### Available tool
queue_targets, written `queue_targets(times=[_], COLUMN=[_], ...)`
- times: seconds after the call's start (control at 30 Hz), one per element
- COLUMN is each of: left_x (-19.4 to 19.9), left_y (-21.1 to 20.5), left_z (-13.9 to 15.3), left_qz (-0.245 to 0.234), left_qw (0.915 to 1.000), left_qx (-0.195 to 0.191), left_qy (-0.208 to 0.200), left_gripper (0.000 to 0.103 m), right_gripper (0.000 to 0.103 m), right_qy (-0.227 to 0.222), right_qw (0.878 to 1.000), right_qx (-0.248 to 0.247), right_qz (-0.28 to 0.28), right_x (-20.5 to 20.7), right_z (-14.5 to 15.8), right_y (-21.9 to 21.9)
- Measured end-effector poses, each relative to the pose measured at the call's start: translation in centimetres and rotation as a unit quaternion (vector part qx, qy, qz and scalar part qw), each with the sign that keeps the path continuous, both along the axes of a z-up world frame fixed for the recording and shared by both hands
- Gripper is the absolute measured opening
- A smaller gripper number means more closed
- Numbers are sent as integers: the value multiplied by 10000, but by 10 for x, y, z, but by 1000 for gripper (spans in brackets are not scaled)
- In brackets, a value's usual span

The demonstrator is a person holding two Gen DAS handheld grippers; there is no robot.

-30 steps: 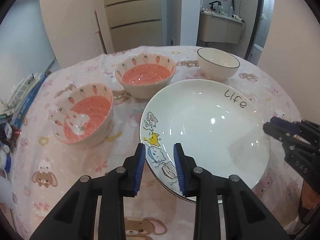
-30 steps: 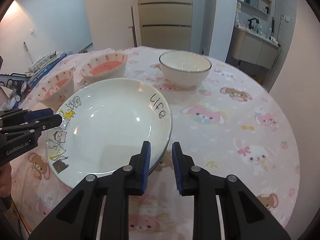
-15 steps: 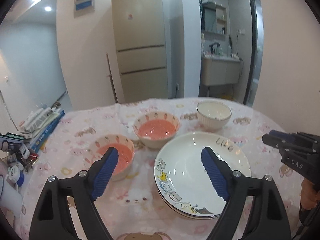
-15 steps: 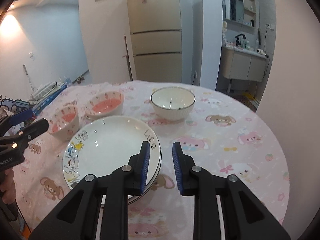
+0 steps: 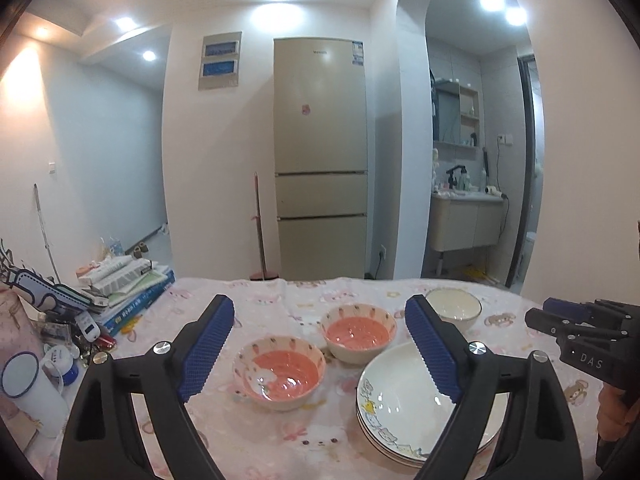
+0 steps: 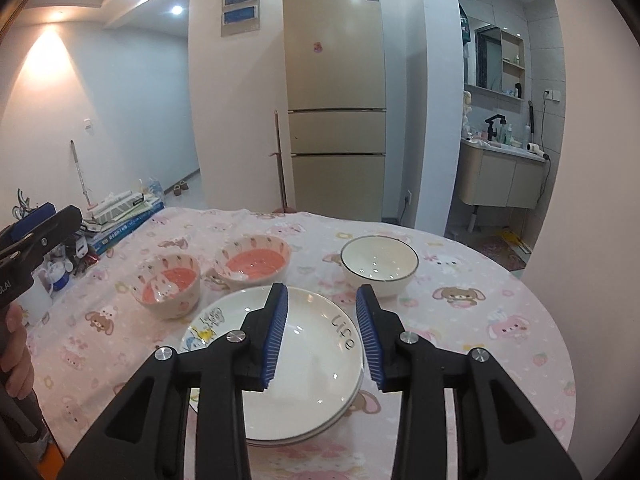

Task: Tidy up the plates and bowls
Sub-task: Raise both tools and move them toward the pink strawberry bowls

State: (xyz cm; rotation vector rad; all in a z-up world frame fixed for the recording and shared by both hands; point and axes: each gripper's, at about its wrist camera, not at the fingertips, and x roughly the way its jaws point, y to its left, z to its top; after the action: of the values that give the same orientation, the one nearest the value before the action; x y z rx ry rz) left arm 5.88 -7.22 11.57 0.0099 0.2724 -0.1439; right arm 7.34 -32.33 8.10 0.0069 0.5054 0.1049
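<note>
On the desk (image 6: pixel 500 320), a stack of white plates (image 6: pixel 316 360) sits near, with two pink bowls (image 5: pixel 280 372) left and far of it and a white bowl (image 6: pixel 378 266) far right. Both the left gripper (image 5: pixel 320 352) and right gripper (image 6: pixel 322 334) hover above, fingers apart and holding nothing. Nesting the bowls carelessly could chip rims or knock the stack, which lies below the right fingers.

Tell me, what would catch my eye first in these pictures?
Probably the two pink bowls side by side mid-table, beside the stacked white plates with "Life" written on top. A plain white bowl sits behind the plates, and both grippers hover with jaws open, holding nothing. A tall beige fridge stands behind the table.
</note>
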Motion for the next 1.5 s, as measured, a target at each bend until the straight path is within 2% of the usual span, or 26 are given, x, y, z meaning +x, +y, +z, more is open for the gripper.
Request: queue_targets(times=[0.23, 0.33, 0.37, 0.47, 0.53, 0.57, 0.67, 0.77, 0.93, 1.1, 1.23, 1.3, 1.4, 1.5], left_x=[-7, -8, -9, -6, -3, -1, 7, 8, 6, 16, 32, 43, 70, 106], left_y=[16, 23, 25, 25, 25, 24, 27, 40, 43, 51, 76, 88, 98, 103], left_z=[4, 8, 11, 25, 37, 45, 69, 91, 114, 109, 103, 103, 97, 73], left_qz=[58, -83, -78, -54, -60, 10, 256, 90, 406, 249, 752, 873, 756, 435], left_qw=[9989, 9973, 9964, 9958, 9955, 9957, 9967, 9963, 9934, 9968, 9926, 9922, 9959, 9978], left_qx=[-184, -318, -369, -223, -109, -34, -34, -419, -208, -224, -516, -526, -337, -146], left_qy=[-437, -658, -765, -887, -938, -928, -770, -742, -1055, -721, -805, -711, -351, 472], left_gripper=[94, 103, 103, 103, 103, 103, 103, 103, 103, 103, 103, 103, 103, 103], right_gripper=[36, 36, 36, 38, 46, 46, 46, 47, 47, 47, 47, 47, 47, 47], right_qy=[-233, -315, -347, -413, -498, -536, -627, -760, -1007, -915, -668, -439, -77, 430], right_qw=[9995, 9993, 9991, 9986, 9973, 9967, 9951, 9936, 9910, 9883, 9905, 9929, 9937, 9894], right_qx=[-142, -139, -148, -176, -228, -237, -66, 157, 658, 979, 967, 883, 908, 1050], right_qz=[136, 172, 187, 286, 489, 567, 764, 818, 582, 729, 711, 670, 651, 910], right_x=[9, 16, 17, 18, 16, 17, 23, 31, 49, 65, 82, 96, 117, 135], right_z=[15, 25, 28, 42, 53, 59, 79, 102, 127, 129, 110, 102, 89, 73], right_y=[21, 31, 34, 45, 55, 59, 68, 69, 65, 73, 81, 86, 86, 88])
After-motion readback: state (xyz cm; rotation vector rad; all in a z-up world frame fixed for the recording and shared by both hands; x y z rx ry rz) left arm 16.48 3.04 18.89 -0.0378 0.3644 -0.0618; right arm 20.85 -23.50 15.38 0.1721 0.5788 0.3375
